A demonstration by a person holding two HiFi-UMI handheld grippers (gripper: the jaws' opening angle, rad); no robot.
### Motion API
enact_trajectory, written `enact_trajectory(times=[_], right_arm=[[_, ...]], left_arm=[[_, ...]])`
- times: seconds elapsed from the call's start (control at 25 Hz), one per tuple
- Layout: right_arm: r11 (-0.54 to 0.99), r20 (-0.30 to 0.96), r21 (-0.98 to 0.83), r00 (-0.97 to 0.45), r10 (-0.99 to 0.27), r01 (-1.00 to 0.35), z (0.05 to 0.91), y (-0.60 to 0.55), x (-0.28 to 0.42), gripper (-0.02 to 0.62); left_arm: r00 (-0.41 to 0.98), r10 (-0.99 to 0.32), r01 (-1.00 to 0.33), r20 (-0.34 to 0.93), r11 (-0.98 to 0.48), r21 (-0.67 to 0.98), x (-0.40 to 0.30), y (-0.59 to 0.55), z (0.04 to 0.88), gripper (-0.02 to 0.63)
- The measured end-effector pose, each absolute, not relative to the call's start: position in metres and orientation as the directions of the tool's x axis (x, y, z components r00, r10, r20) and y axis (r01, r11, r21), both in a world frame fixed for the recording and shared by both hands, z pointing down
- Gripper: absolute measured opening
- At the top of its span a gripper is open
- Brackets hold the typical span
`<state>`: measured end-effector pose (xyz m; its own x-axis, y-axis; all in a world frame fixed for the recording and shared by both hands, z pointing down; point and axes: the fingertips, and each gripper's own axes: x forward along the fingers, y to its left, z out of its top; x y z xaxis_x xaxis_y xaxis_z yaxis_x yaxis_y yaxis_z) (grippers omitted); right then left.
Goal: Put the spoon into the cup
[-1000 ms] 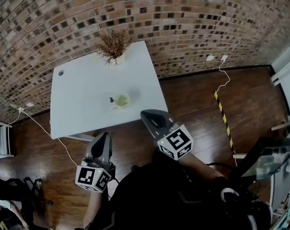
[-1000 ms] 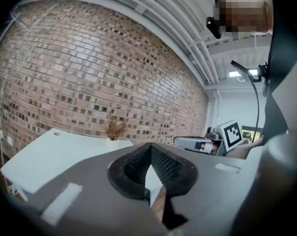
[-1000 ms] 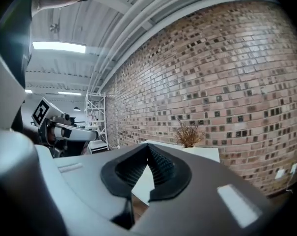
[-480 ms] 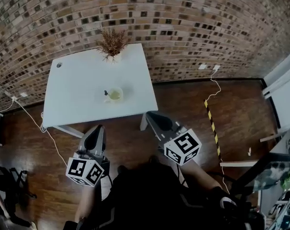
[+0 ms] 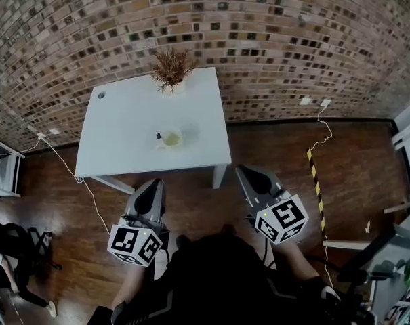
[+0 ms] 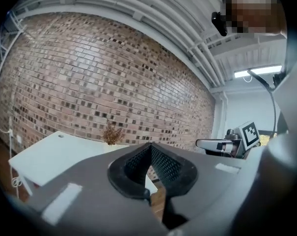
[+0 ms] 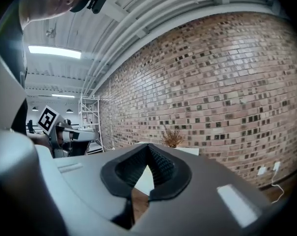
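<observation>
Just one cup [image 5: 171, 139], one spoon [image 5: 158, 137], one table [image 5: 123, 124].

The room is evenly lit from ceiling strips [image 7: 55, 51]. The brick wall [image 5: 259, 39] is bowed by fisheye distortion. Corners are darkened. Faint shadows, perhaps, are cast under the table [image 5: 123, 141].

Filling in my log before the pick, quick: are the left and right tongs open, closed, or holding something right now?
Left tongs: closed, nothing between them.
Right tongs: closed, nothing between them.
</observation>
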<state>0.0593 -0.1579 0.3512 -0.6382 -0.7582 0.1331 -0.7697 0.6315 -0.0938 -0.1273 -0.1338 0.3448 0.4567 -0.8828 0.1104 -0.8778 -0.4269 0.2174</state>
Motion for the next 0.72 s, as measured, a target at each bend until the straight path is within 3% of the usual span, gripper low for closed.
enact_trajectory(times=[0.72], right_arm=[[0.663, 0.124, -0.056, -0.664, -0.738, -0.747, 0.358, -0.154, 0.047, 0.006]], left_arm=[[0.439, -0.891, -0.883, 0.118, -0.403, 0.24, -0.128, -0.131, 0.346, 0.0]])
